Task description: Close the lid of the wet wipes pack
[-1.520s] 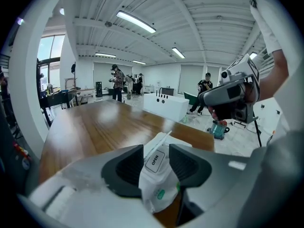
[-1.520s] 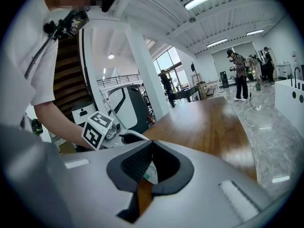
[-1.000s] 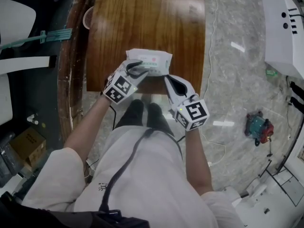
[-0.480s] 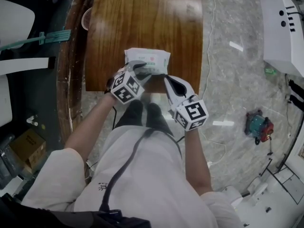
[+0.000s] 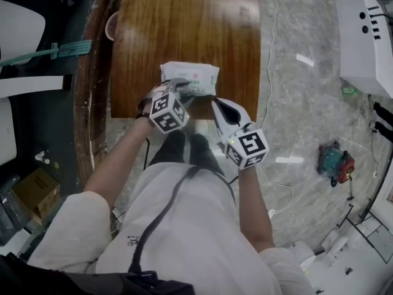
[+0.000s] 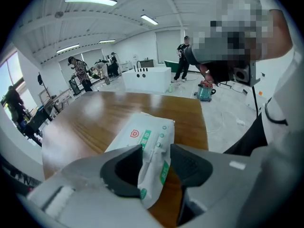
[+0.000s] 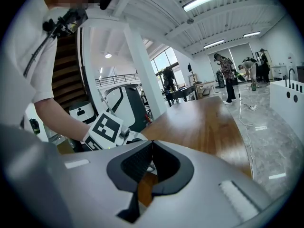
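1. Wooden counter (image 5: 184, 29) over pale stone floor (image 5: 295, 103), top centre of frame.
2. Wipes pack (image 5: 193, 74) at counter's near edge, long axis left to right.
3. Left hand-held gripper (image 5: 179, 90) nearer, at pack's lower left: jaws narrowed onto its near end, pinching it.
4. Right hand-held gripper (image 5: 218, 106) just lower right of pack, jaws together, holding nothing.

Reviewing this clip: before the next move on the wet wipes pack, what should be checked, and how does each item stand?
1. Left gripper holds the white soft wet wipes pack: ok, jaws pinch its near edge.
2. Right gripper free to press: ok, jaws together, nothing between them.
3. Right gripper over the pack: not ok, it sits off the pack at the near edge of the brown wooden table.
4. Pack supported by the table: ok.
5. Lid position: cannot tell.
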`<state>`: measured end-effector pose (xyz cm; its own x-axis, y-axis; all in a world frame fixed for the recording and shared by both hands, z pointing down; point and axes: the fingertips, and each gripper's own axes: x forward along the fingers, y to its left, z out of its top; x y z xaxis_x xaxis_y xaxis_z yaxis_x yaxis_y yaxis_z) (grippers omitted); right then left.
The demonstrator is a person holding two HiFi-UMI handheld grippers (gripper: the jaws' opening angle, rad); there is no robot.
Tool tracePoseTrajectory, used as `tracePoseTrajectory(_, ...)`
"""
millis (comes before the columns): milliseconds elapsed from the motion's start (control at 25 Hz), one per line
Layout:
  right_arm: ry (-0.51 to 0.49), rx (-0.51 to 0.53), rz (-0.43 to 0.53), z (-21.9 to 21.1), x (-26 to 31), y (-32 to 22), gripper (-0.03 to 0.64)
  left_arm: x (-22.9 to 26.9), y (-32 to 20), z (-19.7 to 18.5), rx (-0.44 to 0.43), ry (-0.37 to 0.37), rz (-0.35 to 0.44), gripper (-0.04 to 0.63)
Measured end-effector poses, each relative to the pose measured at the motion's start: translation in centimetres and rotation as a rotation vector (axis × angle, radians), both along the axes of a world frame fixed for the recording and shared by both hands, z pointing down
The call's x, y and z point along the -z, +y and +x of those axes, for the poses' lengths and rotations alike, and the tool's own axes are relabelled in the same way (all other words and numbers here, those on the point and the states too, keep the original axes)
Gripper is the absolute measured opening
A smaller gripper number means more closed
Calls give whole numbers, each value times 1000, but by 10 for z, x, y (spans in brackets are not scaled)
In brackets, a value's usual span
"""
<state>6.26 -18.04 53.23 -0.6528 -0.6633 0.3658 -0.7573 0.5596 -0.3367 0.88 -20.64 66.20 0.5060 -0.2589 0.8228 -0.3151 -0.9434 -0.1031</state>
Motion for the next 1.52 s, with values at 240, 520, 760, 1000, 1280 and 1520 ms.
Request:
tracePoseTrajectory(240,-4,-3,8,1,2,3,9,0,0,1,33,32,-22,189)
tracePoseTrajectory(520,-1,-2,33,2,12,6,9,16,-7,-1,138,127,-26,163)
tracePoseTrajectory(760,-11,-1,70,-1,28,10,9,53,-8,-10,261,252,-28,44)
tracePoseTrajectory(1000,-15,1,106,-5,42,15,9,95,-4,-16,322,348,-5,6)
tracePoseTrajectory(1280,-37,-33,199,-2,81,20,8,163,1,-24,416,537,54,6)
tracePoseTrajectory(1520,-29,-37,257,0,105,23,8,217,6,-28,419,637,150,6)
